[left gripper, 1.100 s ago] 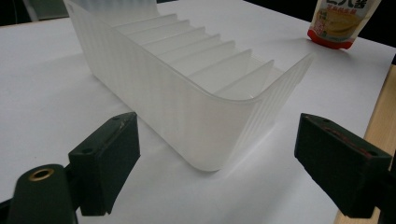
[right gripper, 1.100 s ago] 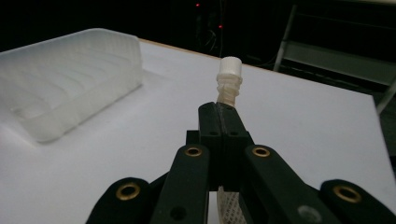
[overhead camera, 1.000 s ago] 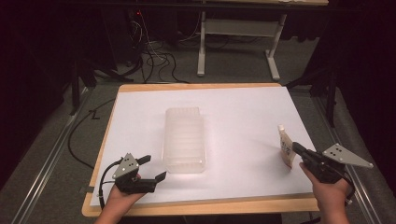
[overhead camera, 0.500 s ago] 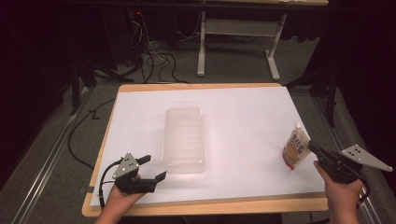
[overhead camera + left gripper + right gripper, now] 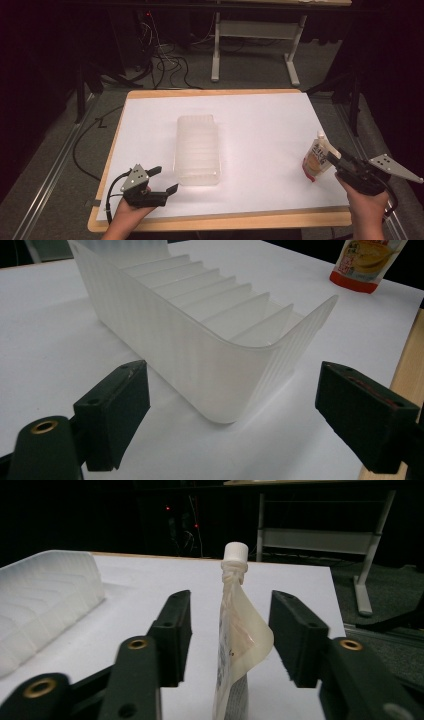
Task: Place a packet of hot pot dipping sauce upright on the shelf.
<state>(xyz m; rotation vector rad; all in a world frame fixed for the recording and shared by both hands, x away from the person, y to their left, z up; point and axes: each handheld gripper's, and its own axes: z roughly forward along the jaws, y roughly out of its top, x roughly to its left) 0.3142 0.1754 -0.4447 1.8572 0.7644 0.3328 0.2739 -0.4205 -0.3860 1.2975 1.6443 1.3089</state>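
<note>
A clear ribbed bin with slots [image 5: 196, 150] lies lengthwise in the middle of the white sheet, and its near end [image 5: 220, 365] stands just ahead of my left gripper. That left gripper [image 5: 164, 180] [image 5: 235, 405] rests at the front left, open, with nothing between its fingers. At the right edge a small orange-and-white pouch with a white cap [image 5: 316, 159] [image 5: 235, 645] stands upright. My right gripper [image 5: 334, 159] [image 5: 231, 600] has just been opening. The pouch stands between its jaws, and the pads are off it.
The white sheet covers a wooden board [image 5: 225, 220] whose front edge lies close to both hands. Behind the table stand a white desk frame [image 5: 252, 35] and loose cables [image 5: 160, 60] on the floor. A metal rail [image 5: 50, 175] runs along the left.
The right gripper carried the pouch a little to the right and turned it, then its jaws parted and the pouch now stands free. The left gripper has not moved.
</note>
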